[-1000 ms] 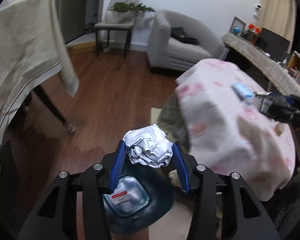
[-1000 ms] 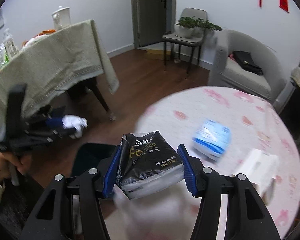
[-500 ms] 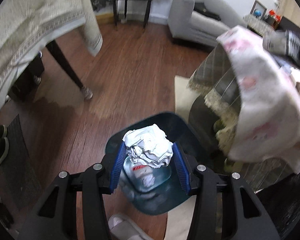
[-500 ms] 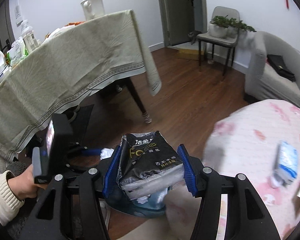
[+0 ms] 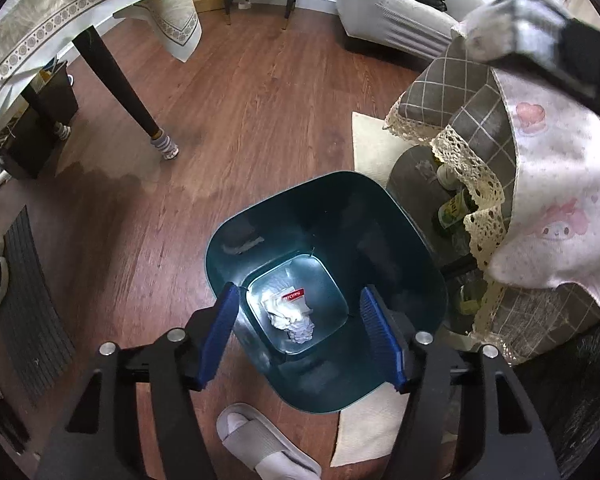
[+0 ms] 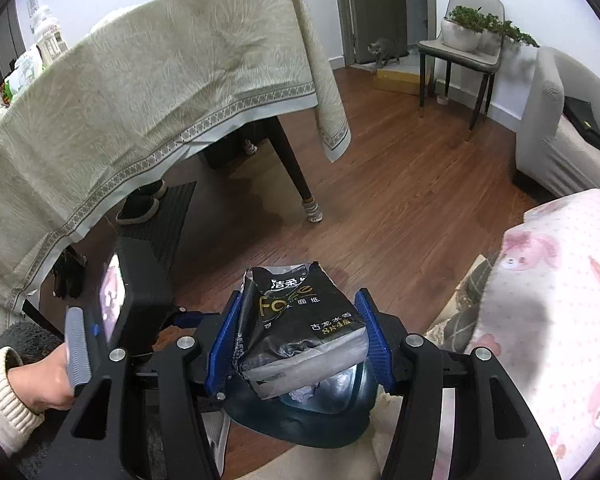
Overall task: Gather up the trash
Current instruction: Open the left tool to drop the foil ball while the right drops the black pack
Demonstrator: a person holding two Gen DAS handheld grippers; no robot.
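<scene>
The left hand-held gripper [image 5: 300, 340] points steeply downward over the teal trash bin [image 5: 404, 232]. Its blue-padded jaws stand wide apart with nothing between them. Seen through the gap, a crumpled white paper ball [image 5: 290, 314] lies on the bin floor, touching a scrap with a red label [image 5: 293, 294]. The bin stands on the wooden floor [image 5: 260, 100], partly on a cream rug [image 5: 370, 436]. A grey slipper [image 5: 260, 440] lies just beside the bin's near wall. To the right of the bin, a grey checked cloth with lace trim [image 5: 468, 92] hangs from the round tabletop under a pink-printed cover [image 5: 556, 184]; bottles [image 5: 454, 208] stand in the shadow below it.

The right hand-held gripper [image 6: 296, 340] is angled forward and down, with its jaws closed against the sides of a black tissue packet [image 6: 296, 320], torn open at the top. The packet is held above the bin's rim [image 6: 300, 416]. The person's left hand [image 6: 40, 376], in a cream knit cuff, grips the handle of the other device at lower left. Beyond, a dining table with a beige tablecloth [image 6: 148, 92] stands well apart, and a grey cat [image 6: 384, 49] is near the doorway.
</scene>
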